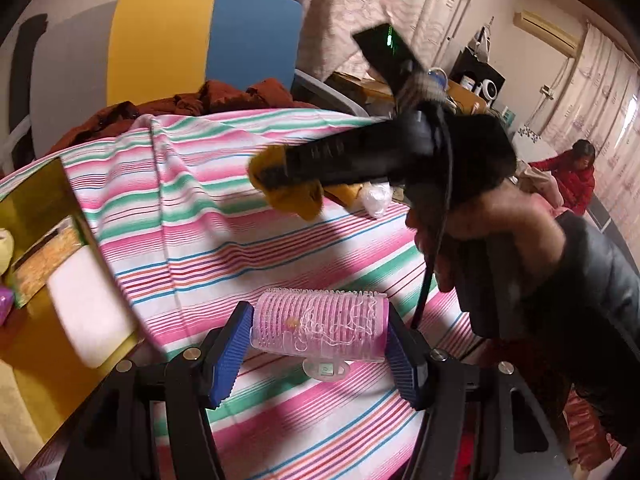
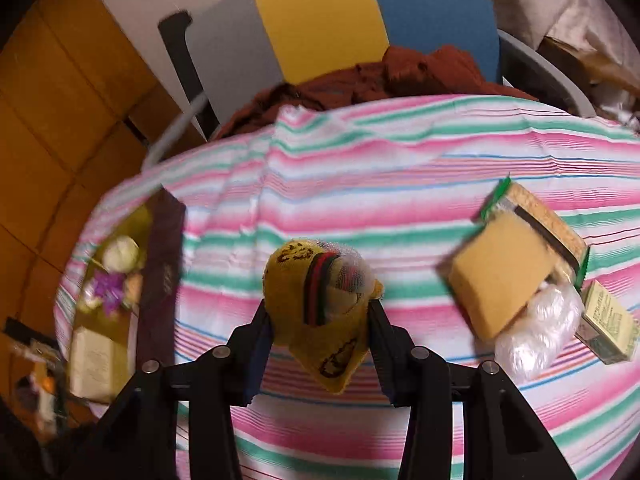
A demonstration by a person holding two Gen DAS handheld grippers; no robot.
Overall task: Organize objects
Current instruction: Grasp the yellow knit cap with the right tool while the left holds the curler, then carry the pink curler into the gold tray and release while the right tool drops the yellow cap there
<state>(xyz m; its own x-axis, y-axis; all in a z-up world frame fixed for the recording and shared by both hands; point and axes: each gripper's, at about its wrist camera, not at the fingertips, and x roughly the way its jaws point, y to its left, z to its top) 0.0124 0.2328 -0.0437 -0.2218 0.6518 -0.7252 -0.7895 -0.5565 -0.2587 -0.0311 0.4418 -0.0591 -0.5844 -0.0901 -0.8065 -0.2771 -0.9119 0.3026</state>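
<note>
On the left sat an open gold box (image 1: 36, 200). The left gripper (image 1: 316, 340) clamped a pink hair roller (image 1: 320, 330) above the striped cloth (image 1: 200, 200); the right gripper (image 2: 320, 316) pinched a yellow sock (image 2: 316, 292), whose loose hanging end might snag or slip.

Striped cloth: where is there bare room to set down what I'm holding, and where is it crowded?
The widest bare stretch of the striped cloth runs between the gold box on the left and the sponge pack on the right, back to the brown garment. It is crowded around the sponge pack, plastic bag and small carton.
</note>
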